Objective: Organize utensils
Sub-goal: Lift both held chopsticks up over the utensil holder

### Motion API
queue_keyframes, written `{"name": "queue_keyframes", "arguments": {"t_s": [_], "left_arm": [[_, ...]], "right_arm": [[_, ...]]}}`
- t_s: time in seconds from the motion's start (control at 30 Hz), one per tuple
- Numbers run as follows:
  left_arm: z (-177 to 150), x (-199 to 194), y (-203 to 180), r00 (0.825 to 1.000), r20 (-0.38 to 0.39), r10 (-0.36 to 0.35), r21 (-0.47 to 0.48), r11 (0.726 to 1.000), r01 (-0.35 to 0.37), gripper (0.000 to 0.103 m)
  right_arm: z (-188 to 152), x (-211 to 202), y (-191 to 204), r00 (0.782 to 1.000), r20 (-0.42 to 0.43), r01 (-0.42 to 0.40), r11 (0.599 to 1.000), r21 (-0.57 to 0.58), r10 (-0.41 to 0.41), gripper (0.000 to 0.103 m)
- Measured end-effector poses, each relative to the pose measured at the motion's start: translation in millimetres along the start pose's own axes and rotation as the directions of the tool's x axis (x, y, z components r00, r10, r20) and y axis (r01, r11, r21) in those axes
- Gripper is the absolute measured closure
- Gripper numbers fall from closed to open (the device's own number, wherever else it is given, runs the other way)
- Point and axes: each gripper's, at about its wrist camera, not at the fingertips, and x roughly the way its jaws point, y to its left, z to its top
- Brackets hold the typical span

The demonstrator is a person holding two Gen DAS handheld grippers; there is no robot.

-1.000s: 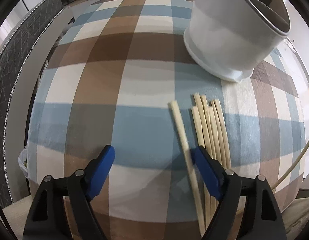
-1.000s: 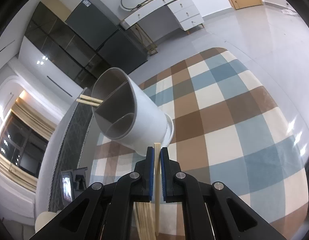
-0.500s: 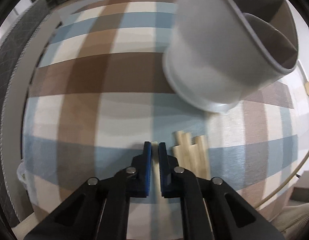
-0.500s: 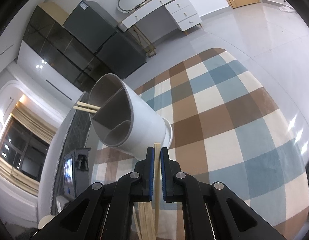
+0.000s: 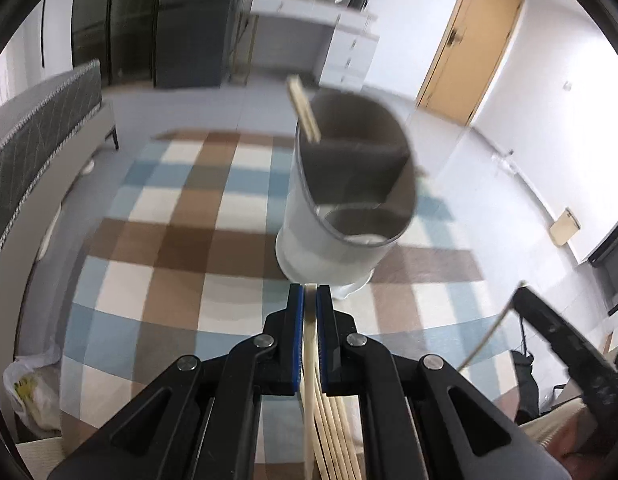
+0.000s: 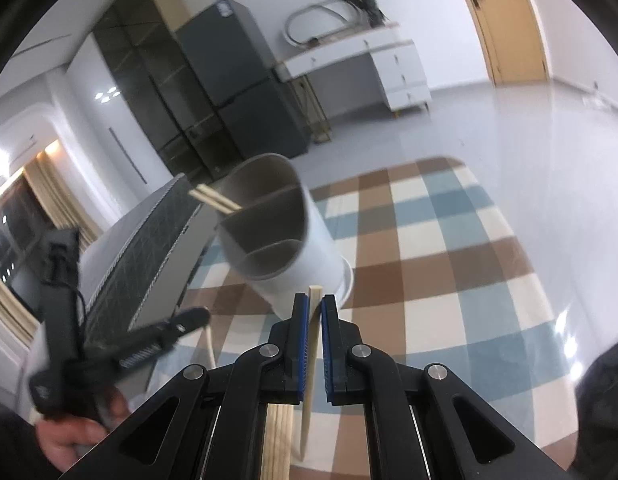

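My left gripper [image 5: 310, 300] is shut on one pale wooden chopstick [image 5: 310, 344], lifted off the pile of chopsticks [image 5: 337, 436] that lies on the checked cloth below it. Ahead stands the white divided utensil holder [image 5: 341, 216], with two chopsticks [image 5: 305, 112] leaning out of its far compartment. My right gripper [image 6: 315, 306] is shut on another chopstick [image 6: 311, 384], just in front of the holder [image 6: 293, 248]. In the right wrist view the left gripper [image 6: 197, 316] shows at the left, held by a hand [image 6: 69, 444].
The blue, brown and cream checked tablecloth [image 5: 181, 240] covers the table. A grey padded bench [image 5: 33, 136] runs along the left edge and a plastic bag [image 5: 29, 392] lies below it. Dark cabinets [image 6: 213, 92], a white desk [image 6: 369, 64] and a wooden door [image 5: 473, 52] stand behind.
My left gripper shut on one chopstick from the pile and rose with it, tilting up toward the holder. My right gripper, still gripping its chopstick, lifted a little and rolled.
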Motion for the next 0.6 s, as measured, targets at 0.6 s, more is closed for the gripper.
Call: {"name": "queue_keyframes", "arguments": {"t_s": [0.6], "left_arm": [[2, -45, -14, 0.999, 0.031, -0.044, 0.083, 0.996, 0.041, 0.101]], "right_arm": [[-16, -35, 46, 0.996, 0.087, 0.050, 0.987, -0.153, -0.037, 0.098]]}}
